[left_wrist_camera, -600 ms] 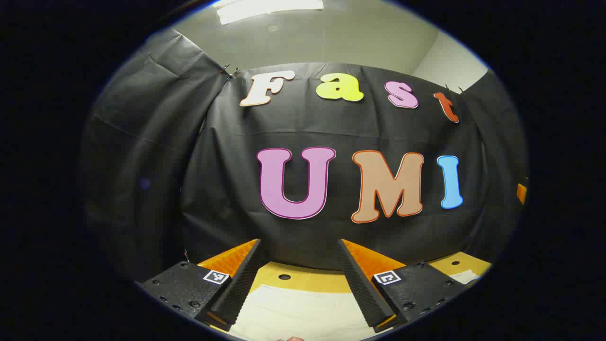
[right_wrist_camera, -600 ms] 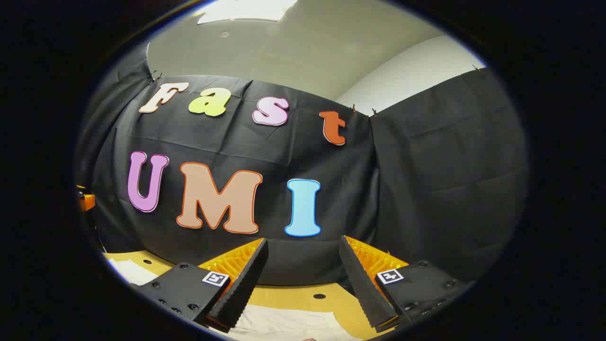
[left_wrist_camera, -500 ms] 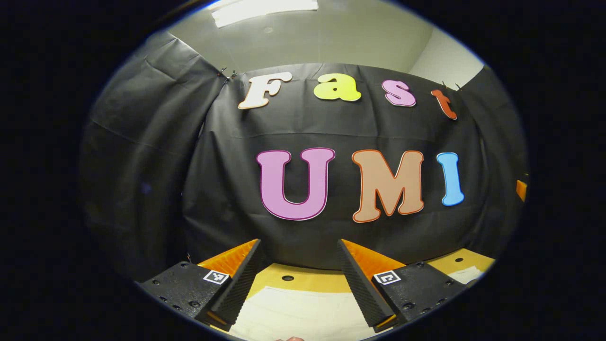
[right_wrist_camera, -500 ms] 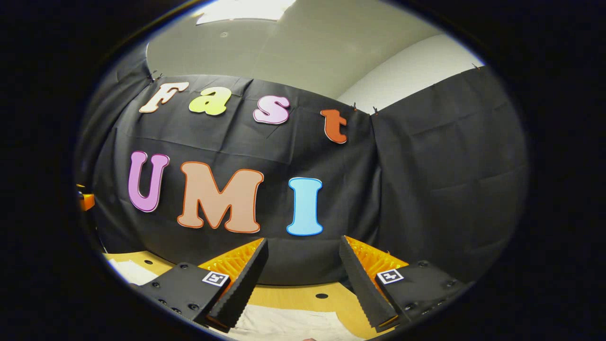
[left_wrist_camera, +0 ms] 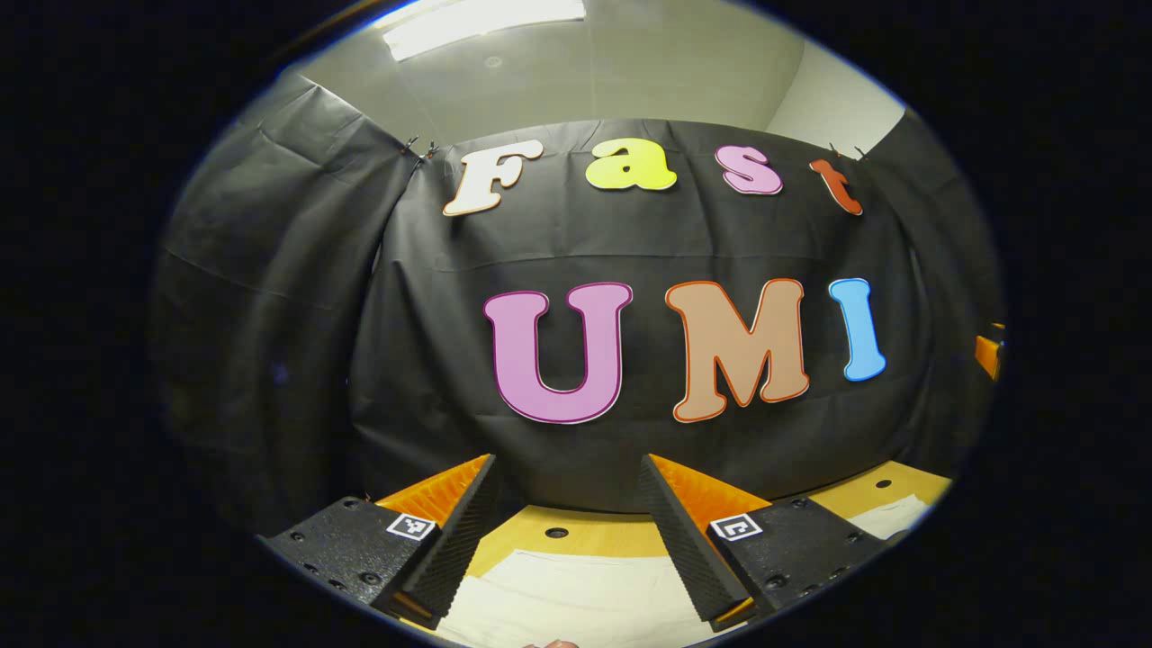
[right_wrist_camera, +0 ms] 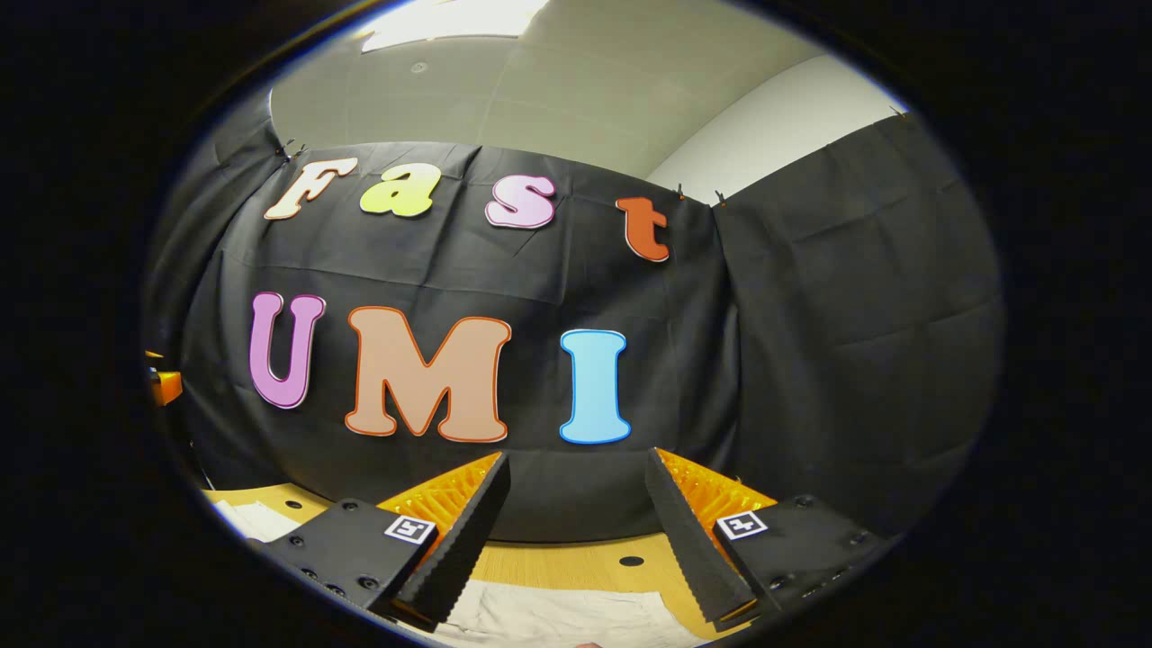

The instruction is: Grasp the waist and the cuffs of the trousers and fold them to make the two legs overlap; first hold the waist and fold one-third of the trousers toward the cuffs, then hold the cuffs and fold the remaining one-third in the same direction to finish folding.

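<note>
Trousers of pale cream cloth (left_wrist_camera: 576,598) lie flat on a yellow wooden table with round holes (left_wrist_camera: 576,529) at the bottom centre of the left gripper view, their far edge running left to right across the frame; their long axis cannot be told. The left gripper (left_wrist_camera: 567,486) hangs above them, jaws apart and empty. In the right gripper view the right gripper (right_wrist_camera: 578,481) likewise gapes empty over the cloth (right_wrist_camera: 558,616), at bottom centre.
</note>
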Demonstrator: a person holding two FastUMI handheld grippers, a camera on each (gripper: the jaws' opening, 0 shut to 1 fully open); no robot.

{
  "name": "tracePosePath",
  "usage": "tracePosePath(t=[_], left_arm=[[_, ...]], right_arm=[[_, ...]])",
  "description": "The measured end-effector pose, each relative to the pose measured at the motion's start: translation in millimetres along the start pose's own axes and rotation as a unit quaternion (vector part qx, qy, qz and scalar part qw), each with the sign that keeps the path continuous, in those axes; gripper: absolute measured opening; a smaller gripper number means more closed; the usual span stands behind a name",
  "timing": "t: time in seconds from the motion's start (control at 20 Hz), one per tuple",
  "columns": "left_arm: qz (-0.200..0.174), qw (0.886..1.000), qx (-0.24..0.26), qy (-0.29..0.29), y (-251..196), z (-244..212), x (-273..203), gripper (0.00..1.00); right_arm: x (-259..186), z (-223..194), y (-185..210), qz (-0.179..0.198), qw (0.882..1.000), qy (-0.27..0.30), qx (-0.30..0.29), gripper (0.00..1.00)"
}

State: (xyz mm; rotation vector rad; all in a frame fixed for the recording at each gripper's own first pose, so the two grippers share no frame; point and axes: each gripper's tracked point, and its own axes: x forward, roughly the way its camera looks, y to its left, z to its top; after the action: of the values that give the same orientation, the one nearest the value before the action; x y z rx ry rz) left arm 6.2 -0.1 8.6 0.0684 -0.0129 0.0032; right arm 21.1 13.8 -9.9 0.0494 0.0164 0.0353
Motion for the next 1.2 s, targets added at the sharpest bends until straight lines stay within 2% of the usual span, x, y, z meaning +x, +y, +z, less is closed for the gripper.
tracePosePath(t=[0.65, 0.75, 0.85, 1.0, 1.1, 1.2], left_arm=[[0.017, 1.0, -0.003, -0.002, 18.4, -6.4, -3.9, 0.92], [0.005, 1.0, 0.0, 0.002, 18.2, -10.9, -4.1, 0.92], [-0.021, 0.999, 0.028, -0.004, 15.1, -14.1, -4.6, 0.94], [-0.041, 0.995, 0.094, 0.001, 31.2, -25.9, -4.4, 0.93], [-0.061, 0.991, 0.119, 0.03, 37.7, -53.0, -10.5, 0.93], [-0.074, 0.981, 0.166, 0.069, 52.6, -86.3, -20.4, 0.95]], right_arm=[[1.6, -1.7, 5.6, 0.007, 1.0, 0.003, -0.007, 0.98], [0.5, -3.9, 6.6, 0.009, 1.0, 0.006, -0.009, 0.98], [0.0, -7.2, 11.3, 0.015, 1.0, 0.011, -0.011, 0.97], [-0.3, -9.3, 17.5, 0.023, 0.999, 0.014, -0.02, 0.98], [-0.3, -7.8, 24.7, 0.031, 0.999, 0.012, -0.02, 0.97], [0.5, -5.0, 28.2, 0.034, 0.999, 0.008, -0.025, 0.97]])
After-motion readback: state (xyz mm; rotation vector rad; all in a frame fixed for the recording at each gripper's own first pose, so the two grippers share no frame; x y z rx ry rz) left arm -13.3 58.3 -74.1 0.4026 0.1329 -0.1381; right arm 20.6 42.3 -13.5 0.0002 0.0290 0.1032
